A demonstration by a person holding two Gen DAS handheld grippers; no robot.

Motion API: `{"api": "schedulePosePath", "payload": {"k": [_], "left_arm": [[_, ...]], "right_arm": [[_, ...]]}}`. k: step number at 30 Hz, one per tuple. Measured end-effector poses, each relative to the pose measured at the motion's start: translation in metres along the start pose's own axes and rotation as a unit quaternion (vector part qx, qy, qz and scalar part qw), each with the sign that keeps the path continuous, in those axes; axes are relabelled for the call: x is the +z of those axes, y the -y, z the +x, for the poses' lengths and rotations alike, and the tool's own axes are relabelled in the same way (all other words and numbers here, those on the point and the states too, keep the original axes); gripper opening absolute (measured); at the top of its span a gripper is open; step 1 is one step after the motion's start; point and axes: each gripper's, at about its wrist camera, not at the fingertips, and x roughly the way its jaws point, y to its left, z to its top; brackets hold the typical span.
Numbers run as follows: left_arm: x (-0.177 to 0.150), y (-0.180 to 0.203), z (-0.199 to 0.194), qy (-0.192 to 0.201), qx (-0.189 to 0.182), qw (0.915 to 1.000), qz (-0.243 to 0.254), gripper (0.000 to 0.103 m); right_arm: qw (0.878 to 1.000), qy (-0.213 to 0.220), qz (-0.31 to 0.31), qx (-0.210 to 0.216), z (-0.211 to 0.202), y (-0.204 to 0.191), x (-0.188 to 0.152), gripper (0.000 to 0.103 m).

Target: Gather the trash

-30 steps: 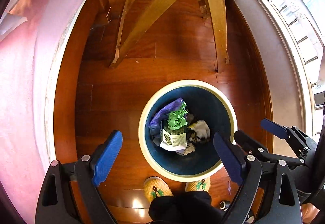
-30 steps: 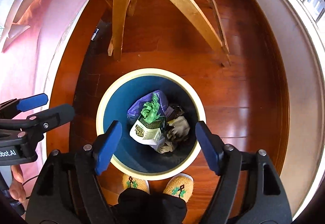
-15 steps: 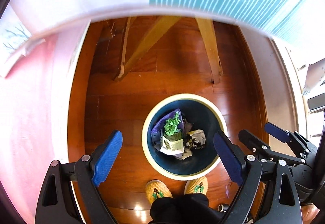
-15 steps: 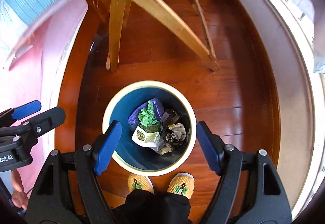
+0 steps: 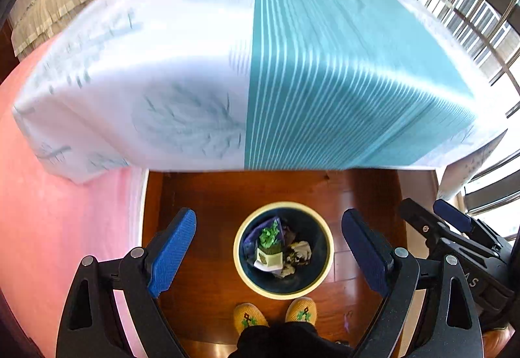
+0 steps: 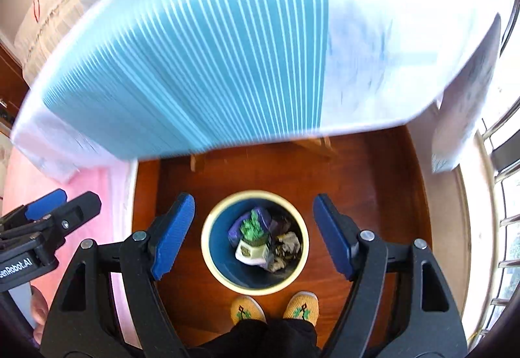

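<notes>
Both grippers hang above the floor, pointing down, and both are spread wide with nothing between their blue pads. The left gripper frames the trash bin almost squarely: the bin sits on the wooden floor directly below and between its two fingers, well apart from either pad. The right gripper shows much the same, the bin lying between its fingers, a little nearer the left one.

Inside the bin, against its dark blue wall, lies the collected trash: a green crumpled piece on top of a white printed wrapper, a purple bag behind them on the side toward the left finger, and a pale crumpled wad on the side toward the right finger. The wad's make-up is hard to tell at this size.

Just below the bin, nearest the gripper bodies, are the person's two yellow knitted slippers, toes almost touching the rim.

Ahead of both grippers, beyond the fingertips, a table spreads across the upper view under a tablecloth, half white and half teal-striped, blurred. A pink cloth hangs off beyond the left finger of the left gripper. The right gripper's body shows at the far right edge of the left camera's view
</notes>
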Motion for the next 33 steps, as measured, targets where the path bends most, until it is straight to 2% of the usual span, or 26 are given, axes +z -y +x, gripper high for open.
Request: {"api": "schedulePosePath", "payload": {"k": [8, 15, 19, 24, 33], "left_arm": [[0.050, 0.008, -0.077, 0.041, 0.005, 0.9991, 0.005, 0.092], [0.076, 0.018, -0.143, 0.070, 0.011, 0.9974, 0.010, 0.092], [0.080, 0.025, -0.176, 0.085, 0.023, 0.9961, 0.014, 0.092], [0.084, 0.032, -0.213, 0.102, 0.027, 0.9944, 0.009, 0.092], [0.088, 0.045, -0.248, 0.119, 0.038, 0.9921, 0.010, 0.092]], "right_arm": [[0.999, 0.042, -0.007, 0.000, -0.072, -0.023, 0.053, 0.073], [0.998, 0.064, -0.013, 0.003, -0.139, -0.041, 0.087, 0.074], [0.997, 0.080, -0.019, 0.006, -0.183, -0.048, 0.101, 0.074], [0.996, 0.092, -0.021, 0.007, -0.218, -0.054, 0.112, 0.074], [0.990, 0.132, -0.041, -0.001, -0.269, -0.064, 0.117, 0.074]]}}
